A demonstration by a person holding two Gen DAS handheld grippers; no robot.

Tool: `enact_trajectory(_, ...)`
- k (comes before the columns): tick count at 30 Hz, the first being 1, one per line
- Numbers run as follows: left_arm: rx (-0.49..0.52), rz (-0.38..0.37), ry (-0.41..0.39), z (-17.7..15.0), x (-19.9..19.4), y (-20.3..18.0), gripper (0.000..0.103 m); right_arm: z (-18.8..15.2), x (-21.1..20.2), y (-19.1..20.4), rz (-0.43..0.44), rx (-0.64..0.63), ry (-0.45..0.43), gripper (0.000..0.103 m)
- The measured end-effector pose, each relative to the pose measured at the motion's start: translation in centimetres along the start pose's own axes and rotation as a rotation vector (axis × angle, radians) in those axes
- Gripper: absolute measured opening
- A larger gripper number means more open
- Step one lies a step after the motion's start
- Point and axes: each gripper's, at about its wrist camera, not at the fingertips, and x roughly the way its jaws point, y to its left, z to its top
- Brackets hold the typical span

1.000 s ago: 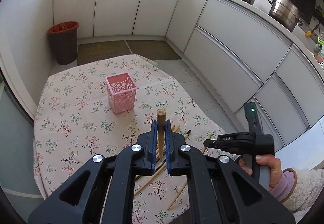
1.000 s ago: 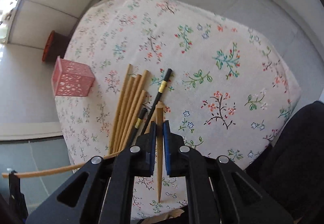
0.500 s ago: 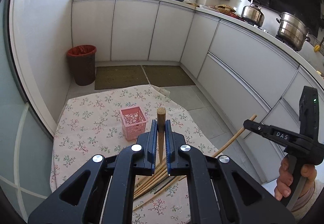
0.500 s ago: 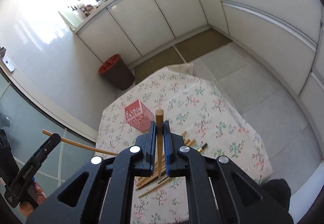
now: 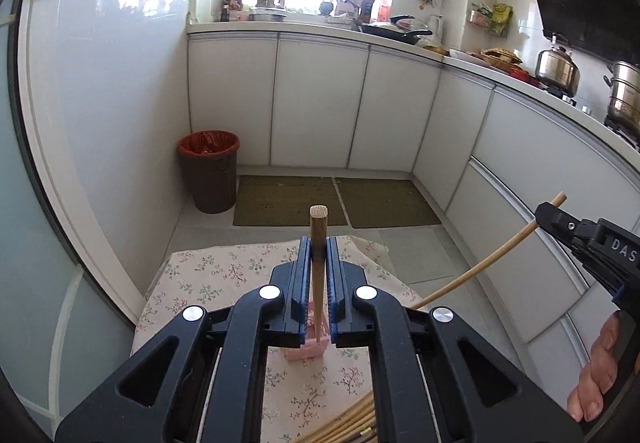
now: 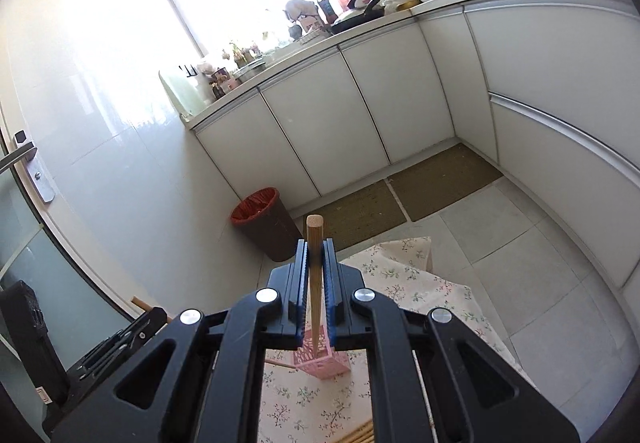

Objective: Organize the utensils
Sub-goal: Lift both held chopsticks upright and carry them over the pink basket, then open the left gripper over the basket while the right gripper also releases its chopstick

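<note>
My left gripper (image 5: pixel 319 249) is shut on a wooden chopstick (image 5: pixel 319 275) that stands upright, its thin end over the pink holder (image 5: pixel 306 349) on the table. My right gripper (image 6: pixel 315 251) is shut on another wooden chopstick (image 6: pixel 314 283), its tip just above the pink holder (image 6: pixel 322 361). The right gripper with its chopstick also shows at the right of the left wrist view (image 5: pixel 560 225). Several loose chopsticks (image 5: pixel 348 425) lie on the floral tablecloth (image 5: pixel 224 275) near the front edge.
A brown bin with a red liner (image 5: pixel 209 171) stands on the floor beyond the table. White kitchen cabinets (image 5: pixel 320 103) run along the back and right. Two floor mats (image 5: pixel 336 201) lie before them.
Both grippers have risen and tilted up, so each chopstick now stands upright with its tip at the pink holder. The views now look across the kitchen instead of down on the table.
</note>
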Motion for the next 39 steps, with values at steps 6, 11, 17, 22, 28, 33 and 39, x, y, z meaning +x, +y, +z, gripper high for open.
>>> enact_trajectory(6, -0.038, 0.035, 0.054, -1.0, 6.6, 1.3, 0.007, -1.1, 5.1, 0.4, 0.003, -0.013, 0.028, 0.007)
enact_trajectory(11, -0.075, 0.002, 0.127, -3.4, 9.2, 2.5, 0.033, -3.0, 8.7, 0.4, -0.004, -0.032, 0.075, 0.007)
enact_trajectory(17, -0.145, 0.023, 0.038, -3.2, 4.9, 4.7, 0.047, -4.6, 11.3, 1.4, -0.015, -0.073, 0.105, 0.007)
enact_trajectory(22, -0.18, 0.046, -0.012, -2.6, 2.5, 6.5, 0.057, -5.4, 13.0, 2.6, -0.033, -0.107, 0.114, 0.007)
enact_trajectory(28, -0.184, 0.054, 0.005, -2.8, 2.2, 7.1, 0.058, -7.1, 15.4, 3.7, -0.05, -0.139, 0.151, 0.011)
enact_trajectory(33, -0.156, 0.056, 0.016, -3.0, 1.6, 7.1, 0.059, -7.2, 13.7, 4.3, -0.086, -0.163, 0.13, 0.022)
enact_trajectory(39, -0.139, 0.04, 0.042, -3.3, 0.7, 6.1, 0.064, -7.7, 8.9, 4.8, -0.133, -0.233, 0.056, 0.037)
